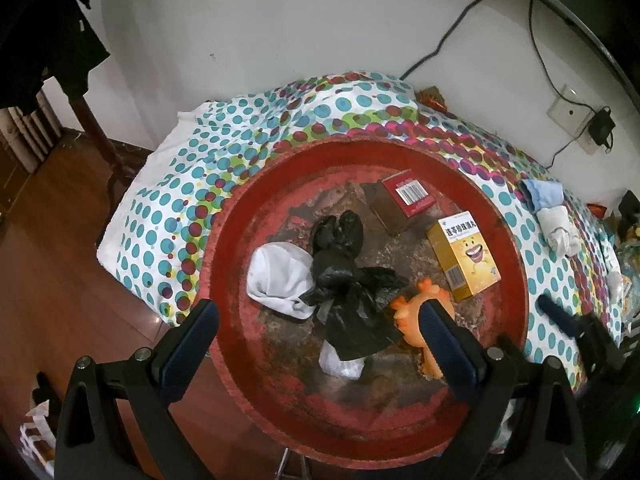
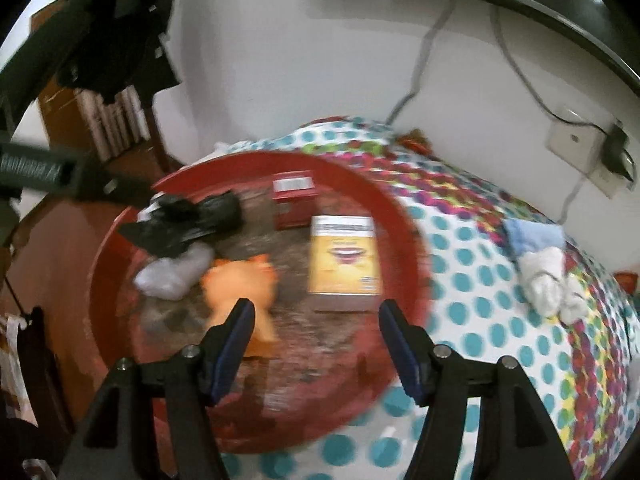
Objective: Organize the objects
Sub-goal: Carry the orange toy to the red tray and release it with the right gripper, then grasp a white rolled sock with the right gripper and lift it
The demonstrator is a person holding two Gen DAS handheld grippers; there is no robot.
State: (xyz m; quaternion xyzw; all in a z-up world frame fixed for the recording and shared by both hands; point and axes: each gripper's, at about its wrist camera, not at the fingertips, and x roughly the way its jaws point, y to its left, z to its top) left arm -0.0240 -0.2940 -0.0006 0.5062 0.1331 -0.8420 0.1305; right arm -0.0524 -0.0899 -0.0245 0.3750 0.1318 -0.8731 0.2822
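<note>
Between my left gripper's (image 1: 318, 322) wide-spread, empty fingers lies a crumpled black plastic bag (image 1: 348, 276) on the worn red tray (image 1: 508, 216), touching a white cloth (image 1: 276, 280), with an orange toy (image 1: 416, 320) partly hidden behind the right-hand finger. Over on the other side, my right gripper (image 2: 316, 316) also stands open and holds nothing, hovering above the tray's near rim just short of the yellow box (image 2: 344, 264). Behind that box sits a red box (image 2: 294, 196), and rolled socks (image 2: 548, 268) rest well apart on the dotted bedspread (image 2: 472, 280).
</note>
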